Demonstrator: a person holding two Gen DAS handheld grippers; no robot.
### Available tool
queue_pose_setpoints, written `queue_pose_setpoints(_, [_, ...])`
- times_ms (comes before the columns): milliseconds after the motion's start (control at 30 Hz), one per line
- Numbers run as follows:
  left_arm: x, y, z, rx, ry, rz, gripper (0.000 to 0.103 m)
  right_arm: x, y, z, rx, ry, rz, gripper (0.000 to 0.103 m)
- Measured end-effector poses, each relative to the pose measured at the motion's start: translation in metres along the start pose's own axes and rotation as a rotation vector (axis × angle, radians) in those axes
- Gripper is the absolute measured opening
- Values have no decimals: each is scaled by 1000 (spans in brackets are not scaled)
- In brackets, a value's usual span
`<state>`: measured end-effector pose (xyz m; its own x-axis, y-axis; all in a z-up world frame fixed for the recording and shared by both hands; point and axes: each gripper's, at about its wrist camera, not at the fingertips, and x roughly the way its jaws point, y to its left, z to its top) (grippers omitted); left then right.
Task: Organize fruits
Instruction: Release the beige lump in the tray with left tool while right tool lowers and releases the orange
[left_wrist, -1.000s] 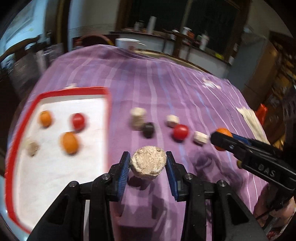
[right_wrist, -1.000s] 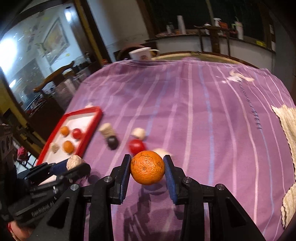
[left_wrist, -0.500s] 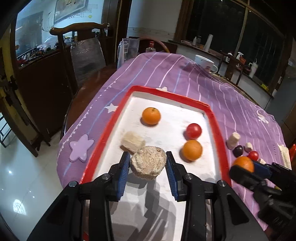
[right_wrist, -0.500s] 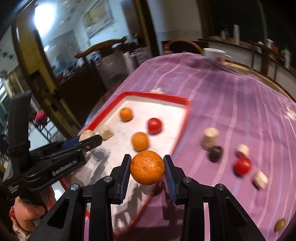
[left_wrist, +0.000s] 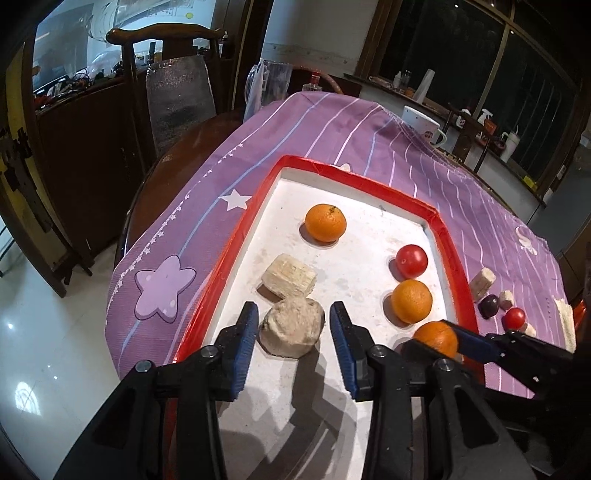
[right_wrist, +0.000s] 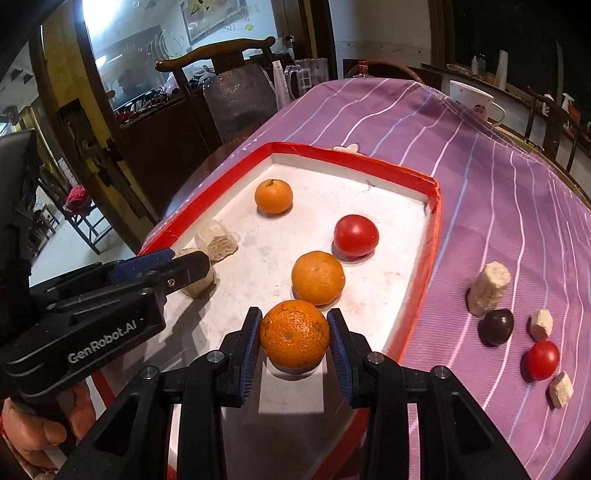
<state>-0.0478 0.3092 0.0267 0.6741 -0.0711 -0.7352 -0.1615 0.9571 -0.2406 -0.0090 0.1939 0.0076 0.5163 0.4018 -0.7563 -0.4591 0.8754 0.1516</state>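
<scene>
Both grippers have carried their loads from the cloth to the tray's (left_wrist: 452, 236) near edge. Left gripper (left_wrist: 293, 325), jaws opening, has let the beige lump (left_wrist: 291, 326) down; right gripper (right_wrist: 294, 338) holds the orange (right_wrist: 294, 334). Step: depositing; next, release and withdraw.

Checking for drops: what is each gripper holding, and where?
Right gripper clamps the orange by its sides. Left gripper: jaws opening, clear of the beige lump resting between them on the tray.
</scene>
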Motion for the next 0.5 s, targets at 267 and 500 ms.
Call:
queue_pose_setpoints(267, [-19, 7, 4, -41, -61, -6, 64, -3, 6, -2, 4, -6, 19, 42])
queue_pose_setpoints(500, [-29, -2, 1, -19, -80, 6, 64, -25, 2, -6, 35, -53, 16, 46])
